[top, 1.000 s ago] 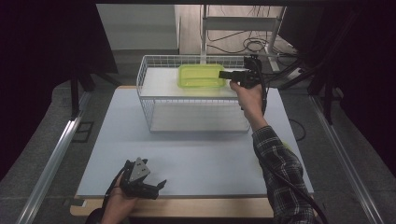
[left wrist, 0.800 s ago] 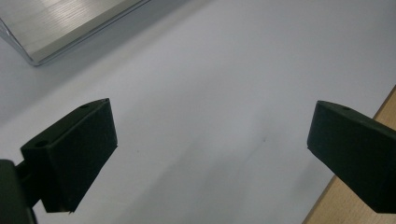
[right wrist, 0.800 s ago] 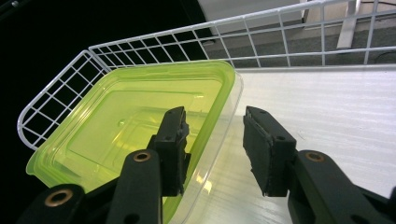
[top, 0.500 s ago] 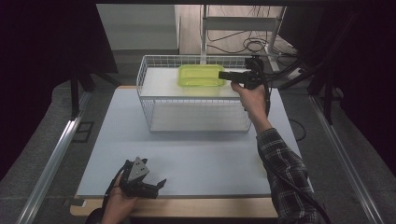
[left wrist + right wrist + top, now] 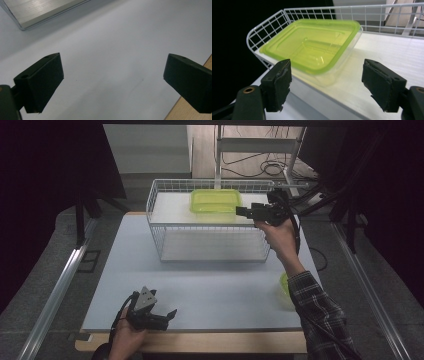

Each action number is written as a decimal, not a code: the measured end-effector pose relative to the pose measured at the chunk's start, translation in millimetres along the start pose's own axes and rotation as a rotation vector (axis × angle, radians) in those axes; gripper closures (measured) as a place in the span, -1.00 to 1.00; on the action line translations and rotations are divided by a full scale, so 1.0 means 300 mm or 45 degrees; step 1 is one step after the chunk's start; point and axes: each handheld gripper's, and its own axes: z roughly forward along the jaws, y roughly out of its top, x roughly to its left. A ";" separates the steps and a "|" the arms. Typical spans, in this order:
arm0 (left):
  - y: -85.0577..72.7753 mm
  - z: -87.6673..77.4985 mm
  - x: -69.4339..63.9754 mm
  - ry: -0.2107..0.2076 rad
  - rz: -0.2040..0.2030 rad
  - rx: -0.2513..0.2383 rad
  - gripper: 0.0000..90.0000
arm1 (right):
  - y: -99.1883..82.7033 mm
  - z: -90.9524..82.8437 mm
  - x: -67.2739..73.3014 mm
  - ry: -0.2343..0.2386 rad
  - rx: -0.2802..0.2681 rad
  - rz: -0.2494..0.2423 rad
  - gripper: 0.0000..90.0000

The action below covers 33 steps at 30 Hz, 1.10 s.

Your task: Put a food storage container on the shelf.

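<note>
Green-lidded clear plastic container sits on top shelf of white wire basket, toward its 12 o'clock edge. Right gripper at container's 3 o'clock, jaws just opening, spread apart, clear of it, apparently no contact. Left gripper at table's 7 o'clock, agape, holding nothing.

My view: lime-green lidded container in white wire basket; black grippers; plaid sleeve; pale table.
</note>
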 end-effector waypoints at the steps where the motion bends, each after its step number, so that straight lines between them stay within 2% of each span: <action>1: 0.000 0.001 0.000 0.000 0.003 0.003 -0.94 | -0.008 -0.005 0.002 0.000 0.001 -0.009 -0.51; 12: -0.001 0.002 0.004 0.005 -0.026 0.019 -0.93 | -0.093 -0.037 0.018 0.025 0.028 -0.077 -0.63; 24: 0.001 0.004 0.000 0.004 -0.015 0.031 -0.92 | -0.206 -0.073 0.048 0.048 0.055 -0.180 -0.76; 33: 0.001 0.006 0.003 -0.028 -0.016 0.023 -0.92 | -0.310 -0.085 0.065 0.057 0.086 -0.255 -0.80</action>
